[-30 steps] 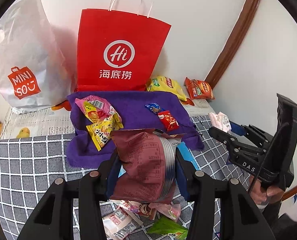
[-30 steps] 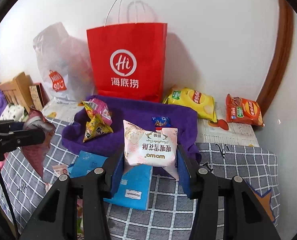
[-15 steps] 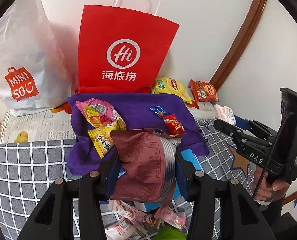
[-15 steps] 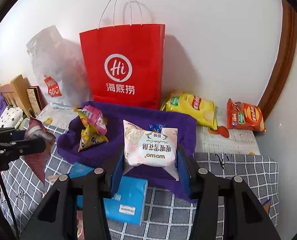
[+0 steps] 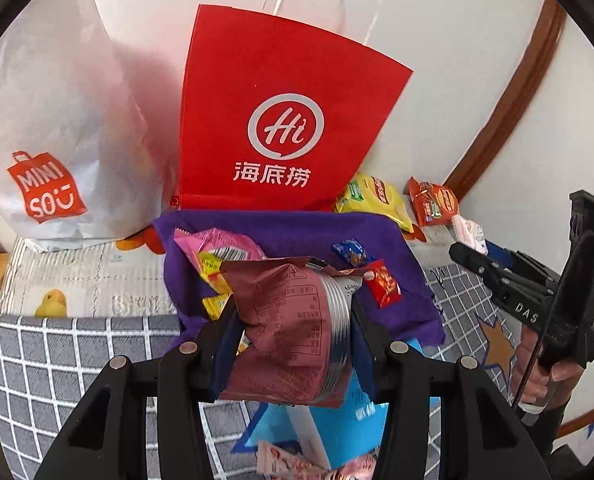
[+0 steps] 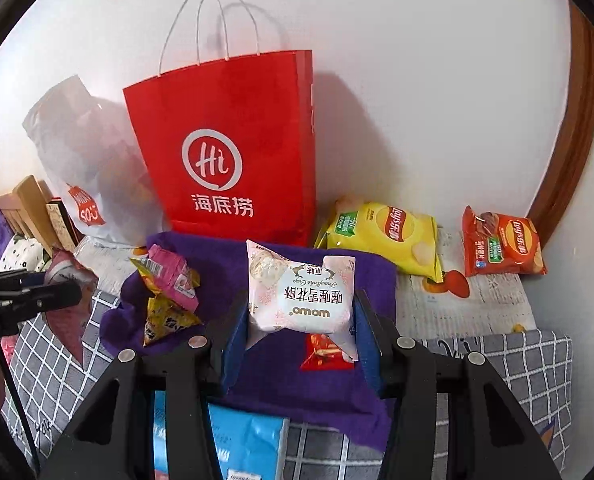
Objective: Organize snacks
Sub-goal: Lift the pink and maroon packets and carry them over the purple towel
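My left gripper [image 5: 293, 344] is shut on a maroon snack packet [image 5: 285, 332], held above the near edge of a purple cloth [image 5: 297, 228]. My right gripper [image 6: 297, 340] is shut on a pale pink snowflake-pastry packet [image 6: 301, 292], over the same purple cloth [image 6: 273, 376]. On the cloth lie a pink packet [image 6: 173, 276], a yellow packet [image 6: 165, 316] and a small red candy packet [image 6: 321, 354]. In the left wrist view a small blue candy [image 5: 351, 252] and the red candy packet [image 5: 383, 284] also lie there. The right gripper [image 5: 469, 258] shows at the right edge of that view.
A red paper bag [image 6: 233, 152] and a white plastic bag [image 5: 45, 128] stand against the wall behind the cloth. Yellow [image 6: 385, 232] and orange [image 6: 501, 244] chip bags lie at the back right. A blue pack [image 6: 241, 444] lies on the grey checked tablecloth [image 6: 517, 360] near me.
Both grippers have moved forward toward the red bag with their packets still held; the purple cloth now lies beneath them and the bag looms larger.
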{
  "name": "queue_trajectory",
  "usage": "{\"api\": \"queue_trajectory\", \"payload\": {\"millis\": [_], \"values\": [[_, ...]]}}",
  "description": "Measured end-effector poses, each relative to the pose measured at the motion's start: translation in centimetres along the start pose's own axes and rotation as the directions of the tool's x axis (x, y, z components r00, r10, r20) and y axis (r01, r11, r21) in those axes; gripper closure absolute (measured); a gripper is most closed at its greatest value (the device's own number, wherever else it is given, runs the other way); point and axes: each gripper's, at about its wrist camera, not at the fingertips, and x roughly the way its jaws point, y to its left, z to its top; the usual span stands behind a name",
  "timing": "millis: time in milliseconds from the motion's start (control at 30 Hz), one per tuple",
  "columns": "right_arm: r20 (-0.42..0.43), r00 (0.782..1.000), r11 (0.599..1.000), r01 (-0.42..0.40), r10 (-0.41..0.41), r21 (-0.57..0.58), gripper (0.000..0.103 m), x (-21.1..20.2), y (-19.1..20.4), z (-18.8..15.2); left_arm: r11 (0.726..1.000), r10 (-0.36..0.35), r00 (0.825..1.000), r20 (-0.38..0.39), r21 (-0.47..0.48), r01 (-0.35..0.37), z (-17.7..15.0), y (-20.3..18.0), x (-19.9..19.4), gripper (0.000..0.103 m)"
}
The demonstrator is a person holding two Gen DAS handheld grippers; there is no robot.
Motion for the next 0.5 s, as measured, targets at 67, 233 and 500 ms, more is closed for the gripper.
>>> {"api": "queue_trajectory", "payload": {"millis": [67, 233, 500], "values": [[-0.004, 1.000, 1.000, -0.001, 0.001, 0.001, 0.054, 0.9, -0.1, 0.3, 1.000, -0.005, 1.000, -0.004, 0.000, 0.005, 0.5, -0.1, 0.7, 0.056], [-0.031, 0.999, 0.999, -0.044, 0.045, 0.018, 0.054, 3.0, -0.5, 0.6, 1.000, -0.027, 0.999, -0.029, -0.005, 0.027, 1.4, -0.4, 3.0, 0.056], [-0.129, 0.988, 0.995, -0.093, 0.088, -0.033, 0.054, 7.0, -0.1, -0.6, 0.998, -0.067, 0.993, -0.094, -0.004, 0.067, 1.9, -1.2, 7.7, 0.056]]}}
